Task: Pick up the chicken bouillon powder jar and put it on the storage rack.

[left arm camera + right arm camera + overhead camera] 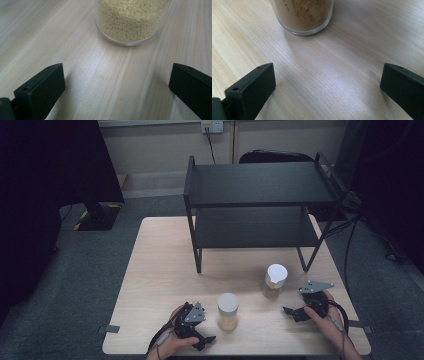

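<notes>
left hand-held gripper [209,339] sits wide open near the pale-grain jar [228,312]; right hand-held gripper [286,310] also wide, near the brown-powder jar [274,281]; both jars upright on the desk [160,270]

A light wooden table [160,270] stands on grey carpet [90,270]. At its far side sits a black two-tier shelf rack [260,185], both shelves bare. Beyond it runs a pale wall [160,145] with a power socket [212,126], a cable hanging from it. Dark curtains [45,165] close the far left and right corners.
</notes>
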